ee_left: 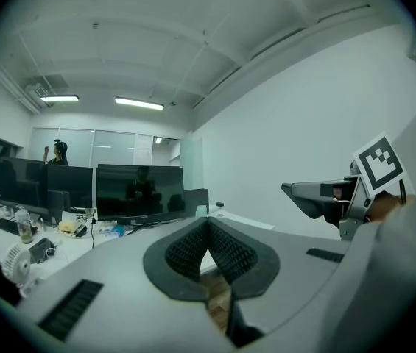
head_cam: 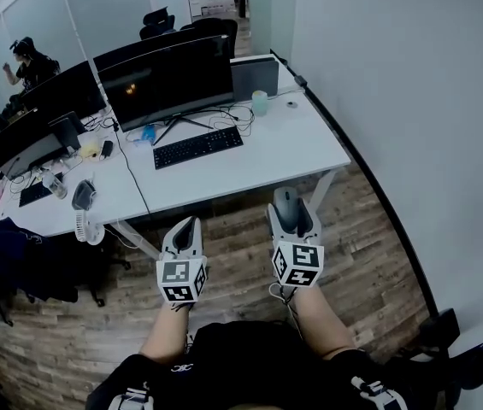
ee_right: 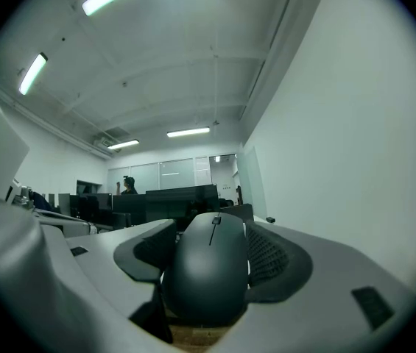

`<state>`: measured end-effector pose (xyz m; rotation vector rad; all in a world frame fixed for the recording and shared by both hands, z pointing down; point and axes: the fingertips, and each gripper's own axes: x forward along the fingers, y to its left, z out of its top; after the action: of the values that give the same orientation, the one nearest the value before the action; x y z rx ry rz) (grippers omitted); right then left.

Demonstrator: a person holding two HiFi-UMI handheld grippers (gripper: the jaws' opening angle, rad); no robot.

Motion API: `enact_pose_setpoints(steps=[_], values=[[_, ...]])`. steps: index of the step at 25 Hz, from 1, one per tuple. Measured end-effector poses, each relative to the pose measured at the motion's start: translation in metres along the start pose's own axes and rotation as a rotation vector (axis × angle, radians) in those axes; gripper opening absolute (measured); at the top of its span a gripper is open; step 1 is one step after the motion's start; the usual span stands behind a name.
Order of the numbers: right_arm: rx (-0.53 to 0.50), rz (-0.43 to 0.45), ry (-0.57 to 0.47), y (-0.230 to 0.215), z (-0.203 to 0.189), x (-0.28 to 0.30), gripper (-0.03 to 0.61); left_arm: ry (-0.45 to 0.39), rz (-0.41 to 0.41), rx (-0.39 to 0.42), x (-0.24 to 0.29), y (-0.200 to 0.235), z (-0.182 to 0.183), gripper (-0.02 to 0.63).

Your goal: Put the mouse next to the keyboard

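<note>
Mouse [ee_right: 208, 271] fills the gap between the jaws of the right gripper [head_cam: 291, 216], which stand wide and clamp its flanks with ribbed pads [ee_right: 274, 259]; its scroll wheel points forward. The left gripper [ee_left: 208, 230] has its jaws closed tip to tip with nothing between them. Both grippers are held ahead of the person's lap, side by side and apart, over wooden floor [head_cam: 378, 263], short of the front edge of the desk [head_cam: 301, 148]. In the head view the keyboard [head_cam: 197, 147] lies on the desk at eleven o'clock from the mouse, well apart from it, below a dark monitor [head_cam: 168, 79]. Bare desktop stretches at three o'clock of the keyboard; a pale cup [head_cam: 260, 102] stands at one o'clock of it. A grey wall [head_cam: 412, 101] runs along the desk's right edge.
</note>
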<state>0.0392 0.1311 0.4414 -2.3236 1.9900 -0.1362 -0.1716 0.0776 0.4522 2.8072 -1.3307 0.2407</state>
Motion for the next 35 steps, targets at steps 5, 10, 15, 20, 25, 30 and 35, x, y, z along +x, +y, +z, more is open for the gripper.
enact_pose_setpoints(steps=[5, 10, 15, 20, 25, 30, 35], values=[[-0.011, 0.023, -0.004, -0.013, -0.001, 0.004, 0.313, -0.014, 0.012, 0.005, 0.013, -0.016, 0.002, 0.012], [-0.019, 0.024, -0.011, -0.028, 0.0, 0.017, 0.311, -0.012, 0.001, 0.003, 0.033, -0.027, -0.002, 0.012], [-0.015, 0.02, -0.009, -0.04, -0.005, 0.048, 0.311, -0.031, -0.019, -0.003, 0.069, -0.025, 0.0, 0.012], [-0.014, 0.013, 0.005, -0.053, -0.012, 0.098, 0.311, -0.018, -0.049, -0.013, 0.122, -0.015, -0.005, 0.012], [-0.051, 0.016, -0.006, -0.057, -0.007, 0.168, 0.311, -0.009, -0.072, -0.028, 0.196, 0.012, -0.008, 0.012], [-0.045, 0.017, 0.003, -0.063, -0.003, 0.267, 0.311, -0.001, -0.102, -0.049, 0.285, 0.049, 0.003, 0.012], [-0.036, 0.001, 0.007, -0.069, 0.007, 0.365, 0.312, -0.009, -0.123, -0.042, 0.368, 0.093, 0.029, 0.012]])
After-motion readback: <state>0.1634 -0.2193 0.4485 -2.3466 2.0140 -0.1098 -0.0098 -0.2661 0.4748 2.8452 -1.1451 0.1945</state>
